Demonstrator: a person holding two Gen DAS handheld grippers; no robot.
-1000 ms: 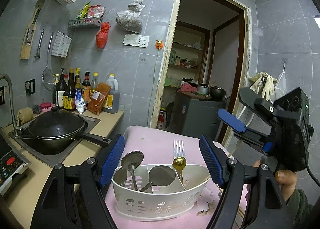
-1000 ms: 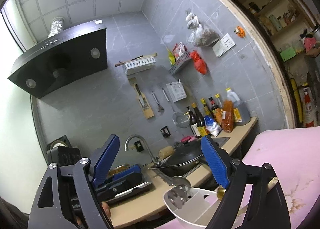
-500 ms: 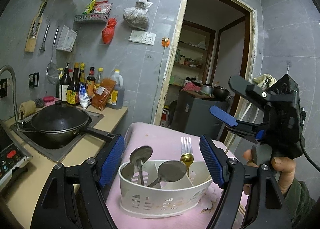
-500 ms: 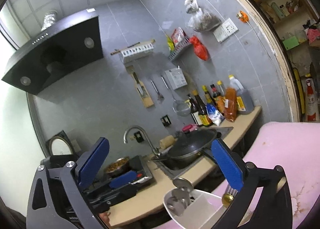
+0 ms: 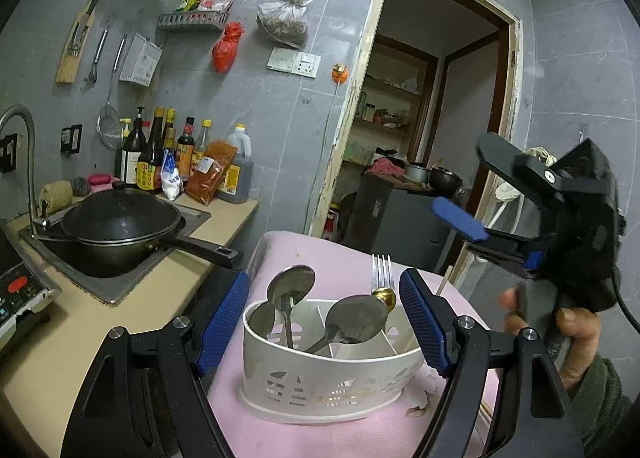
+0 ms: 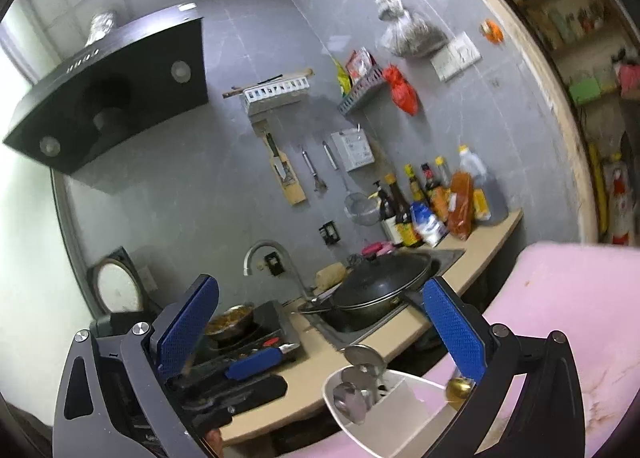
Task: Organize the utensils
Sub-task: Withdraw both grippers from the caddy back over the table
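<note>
A white divided caddy [image 5: 320, 378] stands on the pink cloth [image 5: 328, 258]. It holds two steel spoons [image 5: 291, 286], bowls up, a fork [image 5: 382, 270] and a gold-ended utensil [image 5: 385, 295]. My left gripper [image 5: 324, 322] is open, its blue pads flanking the caddy's near side without pressing on it. My right gripper [image 5: 460, 178] hovers to the caddy's right in a person's hand, jaws wide and empty. In the right wrist view, the right gripper [image 6: 320, 326] is open above the caddy [image 6: 384, 422], and the spoon bowls [image 6: 360, 362] show.
A black wok [image 5: 120, 222] sits in the sink to the left, its handle reaching toward the cloth. Sauce bottles [image 5: 180, 162] line the wall and a cooker [image 6: 240, 334] holds a pan of food. A thin wooden stick [image 5: 444, 280] lies at the cloth's far right, before the doorway [image 5: 420, 118].
The right gripper's jaws have spread wider and it has lifted slightly. The left wrist view has tipped down a little, and the caddy sits slightly further right between the left pads.
</note>
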